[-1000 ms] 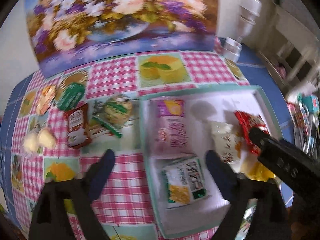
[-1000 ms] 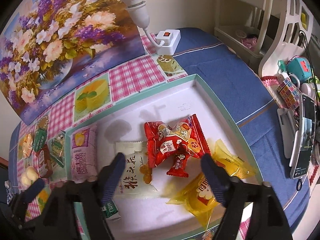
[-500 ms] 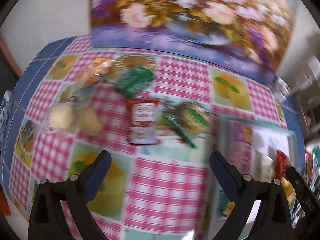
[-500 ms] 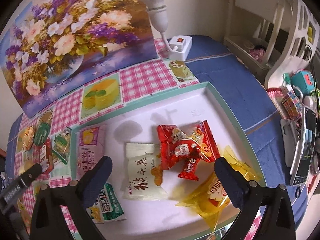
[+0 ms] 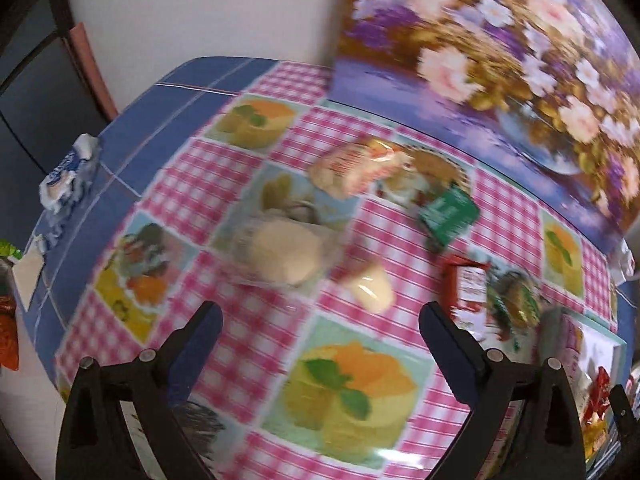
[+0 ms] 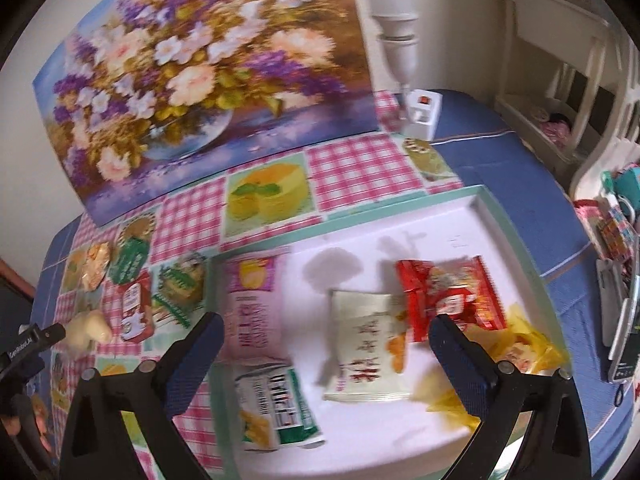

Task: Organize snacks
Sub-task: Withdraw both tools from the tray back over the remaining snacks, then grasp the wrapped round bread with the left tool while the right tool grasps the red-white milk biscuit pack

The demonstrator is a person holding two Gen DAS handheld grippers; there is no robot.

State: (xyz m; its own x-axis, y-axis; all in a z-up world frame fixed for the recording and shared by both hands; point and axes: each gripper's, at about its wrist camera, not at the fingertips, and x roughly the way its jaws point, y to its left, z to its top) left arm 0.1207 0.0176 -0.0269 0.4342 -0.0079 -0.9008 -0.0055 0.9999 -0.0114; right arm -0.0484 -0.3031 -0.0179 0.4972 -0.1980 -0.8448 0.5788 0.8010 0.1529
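**Snack table: both grippers spread, nothing held**

Fingers: left gripper spread wide over bare checked cloth, nothing between the jaws; right gripper likewise spread wide above the tray, jaws having just opened further, pads touching no packet.

Tray, white with mint rim, right wrist view: pink packet at 9 o'clock; green-and-white packet at 7 o'clock; cream packet at centre; red packets at 2 o'clock; yellow packets at 4 o'clock.

Loose snacks, left wrist view, blurred: two pale wrapped pieces at 12 o'clock of the left gripper; orange packet and green packet beyond; red sachet at 2 o'clock.

Surface: pink-checked tablecloth with cake prints, laid over blue cloth.

Room: flower painting against the wall at 12 o'clock; white lamp and switch box at 1 o'clock; white shelving at 2 o'clock.
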